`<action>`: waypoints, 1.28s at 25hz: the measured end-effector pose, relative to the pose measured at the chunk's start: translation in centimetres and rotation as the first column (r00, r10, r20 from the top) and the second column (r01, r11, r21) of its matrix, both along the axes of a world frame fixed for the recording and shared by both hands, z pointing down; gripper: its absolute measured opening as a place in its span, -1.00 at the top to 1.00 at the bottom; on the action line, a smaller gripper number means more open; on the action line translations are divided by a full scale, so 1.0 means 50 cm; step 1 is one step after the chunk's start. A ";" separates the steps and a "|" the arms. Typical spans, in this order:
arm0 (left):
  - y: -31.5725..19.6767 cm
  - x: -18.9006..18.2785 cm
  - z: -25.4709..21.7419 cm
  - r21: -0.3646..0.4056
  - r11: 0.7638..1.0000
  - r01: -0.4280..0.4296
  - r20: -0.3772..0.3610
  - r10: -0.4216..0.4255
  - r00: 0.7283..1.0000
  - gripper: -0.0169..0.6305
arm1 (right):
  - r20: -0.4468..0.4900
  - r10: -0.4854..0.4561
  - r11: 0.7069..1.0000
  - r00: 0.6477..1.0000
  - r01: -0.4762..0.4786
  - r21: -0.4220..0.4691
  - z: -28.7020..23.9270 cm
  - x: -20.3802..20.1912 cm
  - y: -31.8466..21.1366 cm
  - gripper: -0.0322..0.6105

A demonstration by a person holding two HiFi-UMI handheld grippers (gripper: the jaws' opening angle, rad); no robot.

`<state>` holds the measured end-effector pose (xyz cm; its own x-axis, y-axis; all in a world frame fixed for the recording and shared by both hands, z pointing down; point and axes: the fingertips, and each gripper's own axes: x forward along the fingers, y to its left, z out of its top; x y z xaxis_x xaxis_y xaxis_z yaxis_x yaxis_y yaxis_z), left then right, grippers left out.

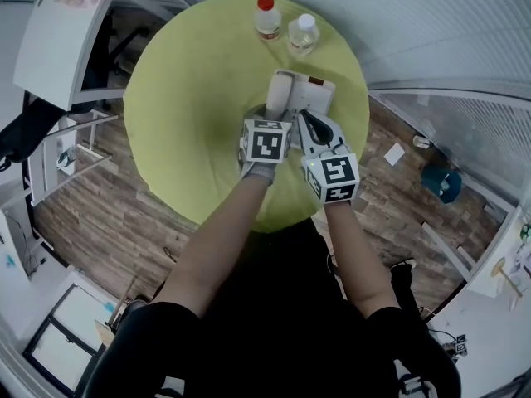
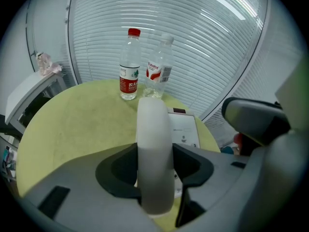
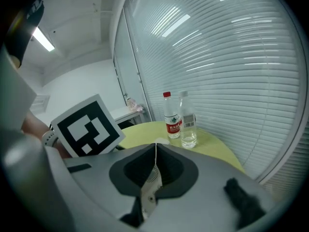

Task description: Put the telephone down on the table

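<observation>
Left gripper view: my left gripper (image 2: pixel 154 172) pinches handset (image 2: pixel 153 129) mid-shaft; hard smooth plastic, prob light, cd slip; my right gripper (image 3: pixel 155 164) pressed together, empty.

Grey jaws, black-white marker cubes (image 1: pixel 265 142), black clothing (image 1: pixel 274 322)
</observation>
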<state>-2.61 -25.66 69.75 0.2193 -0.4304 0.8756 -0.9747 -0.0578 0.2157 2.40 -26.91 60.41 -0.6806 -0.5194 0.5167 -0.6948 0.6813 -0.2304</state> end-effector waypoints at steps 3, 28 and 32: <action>-0.001 -0.007 -0.020 0.012 1.000 0.010 0.009 -0.010 1.000 0.27 | 0.004 -0.022 1.000 1.000 0.022 0.010 -0.012 -0.006 -0.001 0.84; 0.056 -0.174 -0.088 0.061 0.996 0.072 -0.004 -0.072 0.997 0.27 | 0.013 -0.116 0.993 0.993 0.116 0.029 -0.036 -0.177 0.059 0.84; 0.071 -0.198 -0.081 0.054 0.998 0.045 -0.013 -0.044 0.999 0.27 | 0.003 -0.078 0.997 0.997 0.078 0.022 -0.027 -0.196 0.076 0.84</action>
<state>-12.54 -22.09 65.69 0.2091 -0.4869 0.8480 -0.9740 -0.0261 0.2251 -7.41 -23.11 59.07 -0.7216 -0.4760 0.5027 -0.6384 0.7384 -0.2172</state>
